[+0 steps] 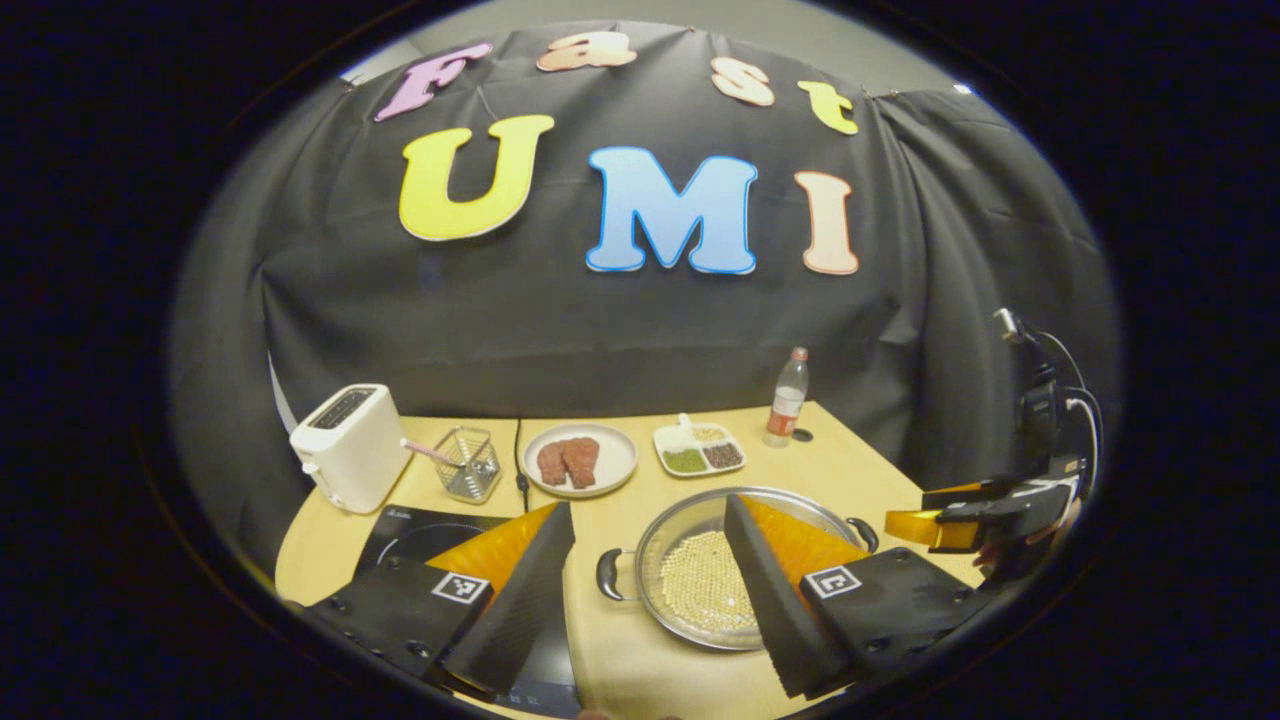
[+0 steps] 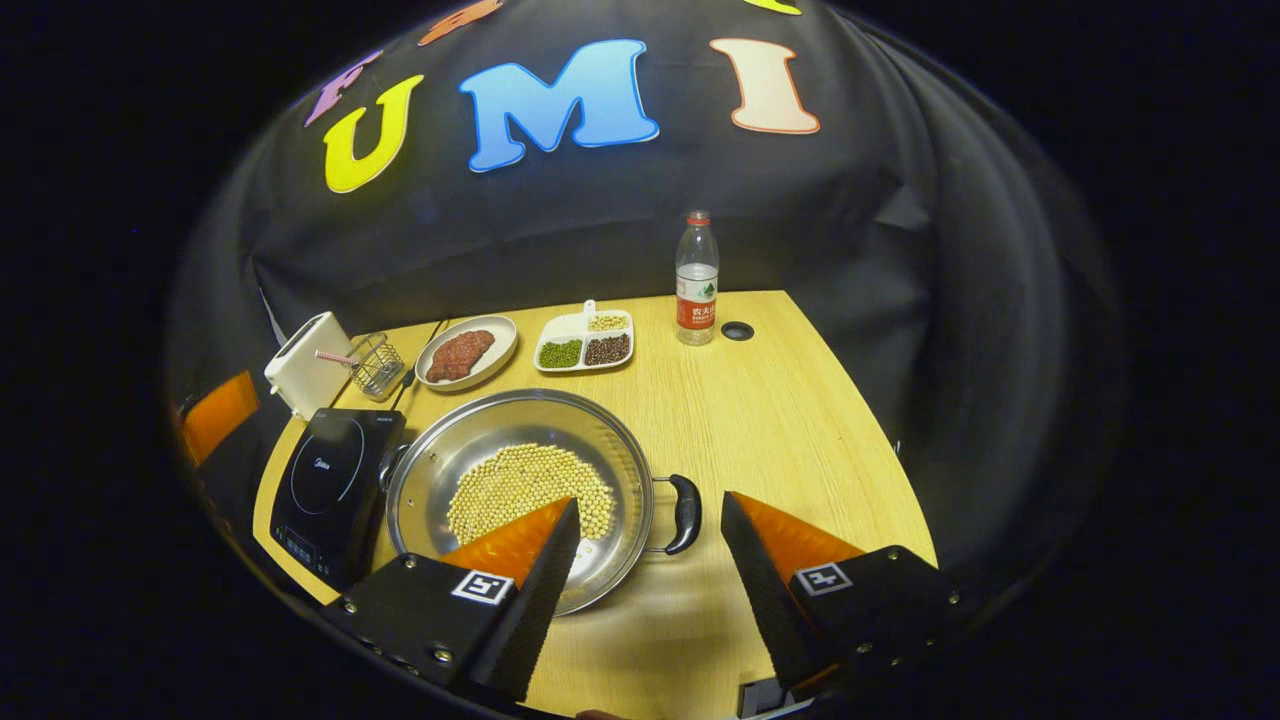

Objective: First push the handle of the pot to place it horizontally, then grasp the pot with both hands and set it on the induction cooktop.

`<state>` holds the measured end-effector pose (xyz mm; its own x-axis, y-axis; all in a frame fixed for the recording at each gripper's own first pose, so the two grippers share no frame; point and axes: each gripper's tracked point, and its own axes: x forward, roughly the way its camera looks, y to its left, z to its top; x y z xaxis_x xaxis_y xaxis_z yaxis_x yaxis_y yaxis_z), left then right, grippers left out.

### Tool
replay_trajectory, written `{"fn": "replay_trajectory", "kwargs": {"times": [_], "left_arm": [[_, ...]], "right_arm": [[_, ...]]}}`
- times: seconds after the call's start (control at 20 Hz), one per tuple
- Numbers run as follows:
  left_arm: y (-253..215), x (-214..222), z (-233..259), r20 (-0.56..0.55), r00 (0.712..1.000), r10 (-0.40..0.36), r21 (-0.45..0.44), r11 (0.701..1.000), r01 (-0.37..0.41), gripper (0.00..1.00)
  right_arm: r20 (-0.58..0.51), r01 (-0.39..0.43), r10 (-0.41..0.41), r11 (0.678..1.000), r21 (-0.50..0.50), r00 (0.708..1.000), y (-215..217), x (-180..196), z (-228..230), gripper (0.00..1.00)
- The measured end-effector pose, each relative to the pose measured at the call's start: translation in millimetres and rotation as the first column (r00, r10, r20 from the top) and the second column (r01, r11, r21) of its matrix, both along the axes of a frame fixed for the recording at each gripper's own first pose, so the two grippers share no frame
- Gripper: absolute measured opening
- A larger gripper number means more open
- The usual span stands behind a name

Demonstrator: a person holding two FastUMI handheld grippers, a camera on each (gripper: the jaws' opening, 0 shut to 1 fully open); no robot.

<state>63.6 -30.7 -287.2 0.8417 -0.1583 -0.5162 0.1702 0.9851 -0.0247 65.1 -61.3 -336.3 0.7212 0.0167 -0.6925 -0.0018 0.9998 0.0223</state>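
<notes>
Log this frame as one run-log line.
phase: pre-grasp | left claw: open, over pot | right claw: open, near handle | pot: on table, beside cooktop

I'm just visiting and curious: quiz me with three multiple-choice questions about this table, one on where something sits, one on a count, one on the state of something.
1. Where is the induction cooktop relative to the pot, seen in the right gripper view?
A. on its left
B. on its right
C. under it

2. How many compartments does the divided dish of beans have?
A. two
B. three
C. five

3. How do the fingers of the right gripper stand?
A. shut on the pot's handle
B. shut on the bottle
C. open, holding nothing

Answers:
1. A, the cooktop lies just left of the pot, which stands on the table.
2. B, pale, green and dark beans fill three sections.
3. C, the fingers stand apart, with the pot's black handle beyond them, untouched.
</notes>
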Motion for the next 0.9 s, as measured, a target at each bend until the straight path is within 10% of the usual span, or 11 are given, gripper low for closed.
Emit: {"fn": "replay_trajectory", "kwargs": {"times": [0.9], "left_arm": [[17.0,48.4,-181.9,-0.26,0.966,-0.004,0.059,0.998,0.02,0.99]], "right_arm": [[-0.081,0.082,-0.085,0.996,-0.039,0.993,-12.4,41.5,-78.6,0.87]]}}
